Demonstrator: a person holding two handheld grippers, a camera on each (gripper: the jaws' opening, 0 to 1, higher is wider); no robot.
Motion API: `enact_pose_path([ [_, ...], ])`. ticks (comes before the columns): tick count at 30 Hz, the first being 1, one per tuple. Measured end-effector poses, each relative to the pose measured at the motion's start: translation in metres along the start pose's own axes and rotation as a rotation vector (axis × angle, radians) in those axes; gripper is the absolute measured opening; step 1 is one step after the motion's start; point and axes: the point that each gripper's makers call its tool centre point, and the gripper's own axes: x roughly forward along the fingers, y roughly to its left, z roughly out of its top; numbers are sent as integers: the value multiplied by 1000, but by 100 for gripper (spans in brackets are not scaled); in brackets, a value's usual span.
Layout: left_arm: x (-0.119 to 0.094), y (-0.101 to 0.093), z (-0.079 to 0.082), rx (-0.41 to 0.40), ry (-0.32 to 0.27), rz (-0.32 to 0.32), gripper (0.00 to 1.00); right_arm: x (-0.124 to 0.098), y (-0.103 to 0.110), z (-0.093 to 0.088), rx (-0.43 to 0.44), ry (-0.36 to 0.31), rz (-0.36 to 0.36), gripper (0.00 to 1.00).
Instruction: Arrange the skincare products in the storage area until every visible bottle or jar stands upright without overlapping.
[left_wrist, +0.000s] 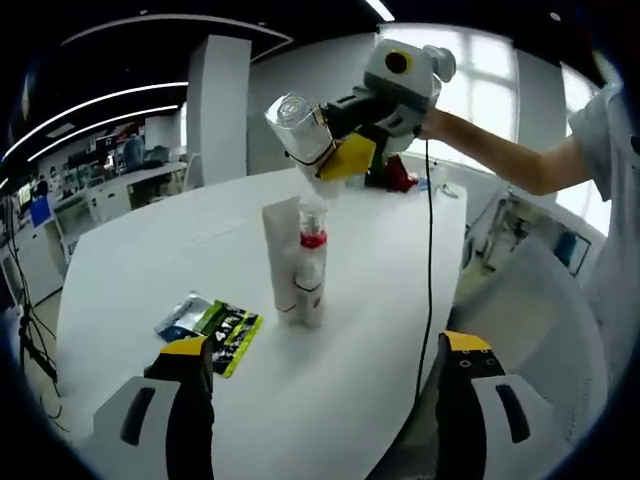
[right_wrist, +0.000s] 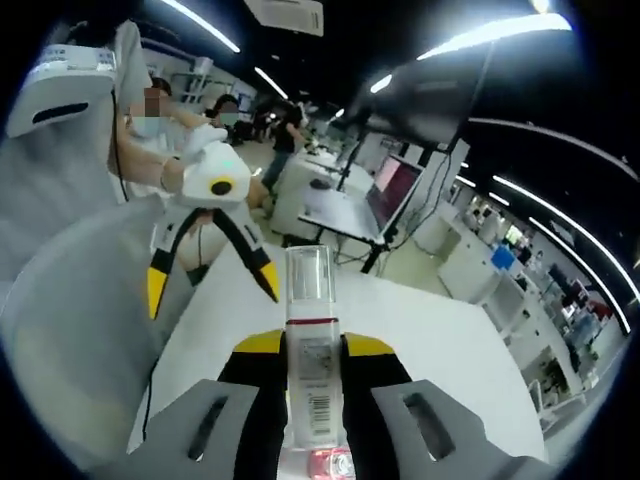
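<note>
White table (left_wrist: 380, 300) below, and the right gripper (left_wrist: 335, 150) hovers over its middle, jaws pinching a clear-capped bottle (right_wrist: 308, 350) tilted. Two products (left_wrist: 298, 262) stand upright directly beneath. Left gripper (left_wrist: 320, 385) waits spread wide, near edge.

The room is big and open, like an office or lab. The ceiling (left_wrist: 250, 30) is dark, with long bright strip lights (left_wrist: 95, 105) running across it. A thick white pillar (left_wrist: 215, 110) stands behind the white surface (left_wrist: 330, 390), which has a rounded far edge. A large bright window (left_wrist: 480, 90) glows past the surface's far right corner. Desks (left_wrist: 140, 185) stand along the left side. In the right gripper view, a dark screen (right_wrist: 430, 100) hangs high, a desk with a monitor (right_wrist: 385, 195) sits beyond the surface, and more desks (right_wrist: 510, 290) run off to the right.
</note>
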Motion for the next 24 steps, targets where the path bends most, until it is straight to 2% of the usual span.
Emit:
enact_pose_path([
  [6, 6, -1, 10, 35, -11, -13, 86, 4, 17, -4, 49, -22, -2, 19],
  [10, 11, -8, 16, 42, -26, -51, 77, 9, 32, -6, 105, -47, -11, 19],
  [13, 15, -8, 21, 69, -51, -39, 79, 10, 37, -6, 123, -57, -20, 19],
  [16, 17, -15, 22, 54, -51, -73, 68, 11, 41, -5, 153, -78, -38, 19],
  [24, 28, -26, 33, 77, -82, -114, 56, 16, 55, -1, 226, -137, -60, 19],
])
